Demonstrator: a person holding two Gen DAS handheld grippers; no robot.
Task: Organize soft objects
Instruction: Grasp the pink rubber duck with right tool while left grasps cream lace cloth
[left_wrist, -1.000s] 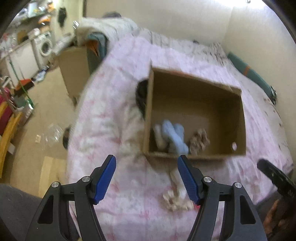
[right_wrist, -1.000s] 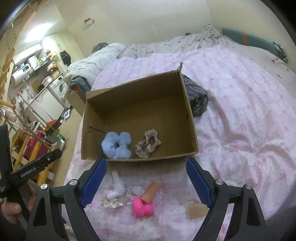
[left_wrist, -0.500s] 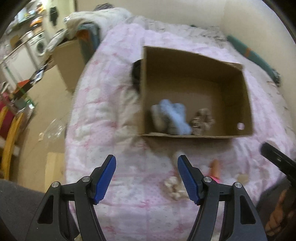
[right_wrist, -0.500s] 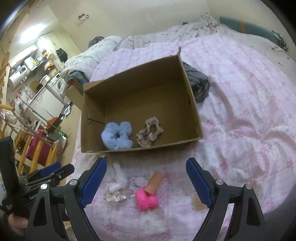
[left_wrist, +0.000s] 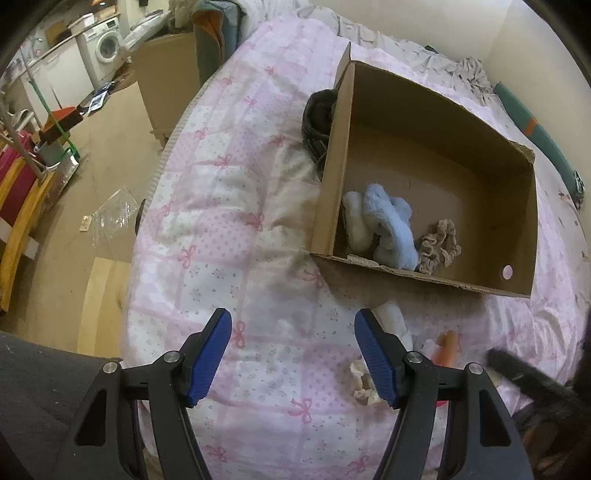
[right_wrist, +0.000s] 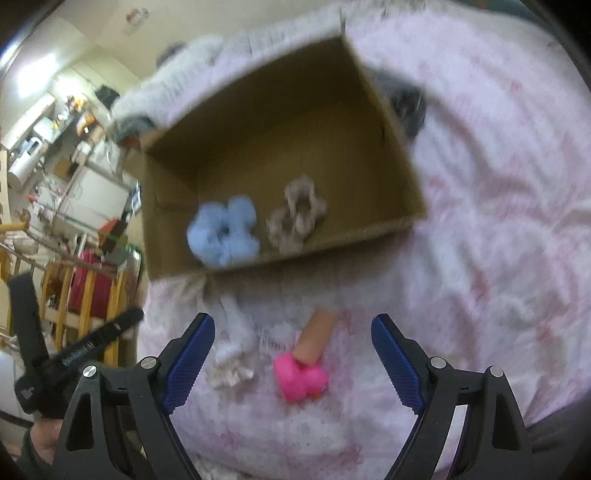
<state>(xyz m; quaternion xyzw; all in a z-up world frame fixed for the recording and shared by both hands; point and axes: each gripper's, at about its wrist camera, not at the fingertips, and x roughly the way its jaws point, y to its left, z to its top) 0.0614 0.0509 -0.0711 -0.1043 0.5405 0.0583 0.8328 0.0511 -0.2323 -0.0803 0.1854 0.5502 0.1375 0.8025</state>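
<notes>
An open cardboard box (left_wrist: 521, 221) (right_wrist: 399, 147) sits on the pink quilt (left_wrist: 229, 229). Inside it lie a fluffy blue scrunchie (left_wrist: 391, 225) (right_wrist: 223, 230), a white fluffy piece (left_wrist: 356, 225) and a beige scrunchie (left_wrist: 439, 245) (right_wrist: 297, 218). In front of the box, on the quilt, lie a pink soft toy (right_wrist: 300, 376) with a tan tube (right_wrist: 317, 338) and a cream scrunchie (right_wrist: 229, 371) (left_wrist: 360, 384). My right gripper (right_wrist: 293, 358) hangs open above the pink toy, the view blurred. My left gripper (left_wrist: 293, 354) is open over bare quilt, left of the cream scrunchie.
A dark striped cloth (left_wrist: 317, 122) lies behind the box's far corner. The bed edge drops to the floor on the left, with a washing machine (left_wrist: 105, 48), a brown cabinet (left_wrist: 166, 85) and a yellow wooden rack (left_wrist: 22, 221). The left gripper's handle (right_wrist: 74, 354) shows in the right wrist view.
Both grippers have sunk toward the quilt and tipped downward. The pink toy and cream scrunchie now sit between the right gripper's fingers. The box contents have not moved.
</notes>
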